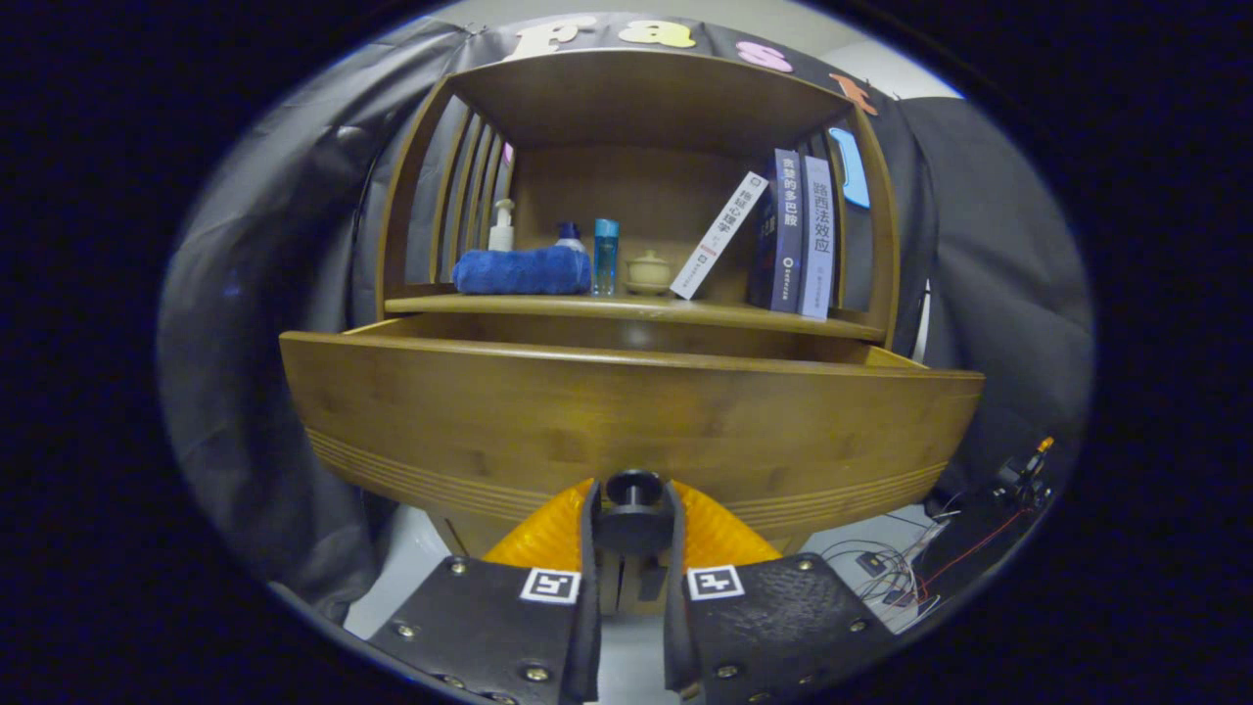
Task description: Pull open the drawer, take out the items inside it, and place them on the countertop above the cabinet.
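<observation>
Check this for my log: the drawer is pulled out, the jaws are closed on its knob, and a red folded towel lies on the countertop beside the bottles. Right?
One thing is wrong: the folded towel is blue, not red, as the gripper view shows. The rest holds: the drawer is pulled out, the gripper has its jaws closed on the knob, and the towel lies on the countertop beside the bottles.

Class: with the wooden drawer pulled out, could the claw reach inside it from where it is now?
Probably not yet: the claw grips the dark round knob, and the wooden drawer front stands between it and the interior.
</observation>
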Demonstrator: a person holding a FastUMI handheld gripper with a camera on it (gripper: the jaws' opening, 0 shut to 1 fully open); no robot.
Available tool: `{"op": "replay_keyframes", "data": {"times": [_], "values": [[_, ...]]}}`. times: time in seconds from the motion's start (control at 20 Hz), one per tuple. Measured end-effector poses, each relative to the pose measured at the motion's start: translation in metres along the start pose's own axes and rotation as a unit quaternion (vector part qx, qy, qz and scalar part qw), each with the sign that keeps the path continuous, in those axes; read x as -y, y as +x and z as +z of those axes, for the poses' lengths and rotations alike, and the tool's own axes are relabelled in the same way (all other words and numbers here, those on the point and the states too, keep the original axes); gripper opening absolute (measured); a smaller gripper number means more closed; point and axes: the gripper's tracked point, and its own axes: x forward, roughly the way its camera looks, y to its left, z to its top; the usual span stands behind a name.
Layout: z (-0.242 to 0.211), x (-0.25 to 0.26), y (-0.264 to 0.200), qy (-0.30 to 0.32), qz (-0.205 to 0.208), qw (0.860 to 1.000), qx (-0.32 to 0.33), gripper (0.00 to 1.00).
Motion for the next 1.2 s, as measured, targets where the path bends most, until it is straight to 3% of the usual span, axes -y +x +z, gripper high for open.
{"op": "replay_keyframes", "data": {"times": [0.95, 1.2], "values": [[-0.024, -0.002, -0.072, -0.014, 0.051, 0.998, -0.021, 0.26], [-0.028, -0.002, -0.086, -0.011, 0.046, 0.998, -0.033, 0.26]]}}
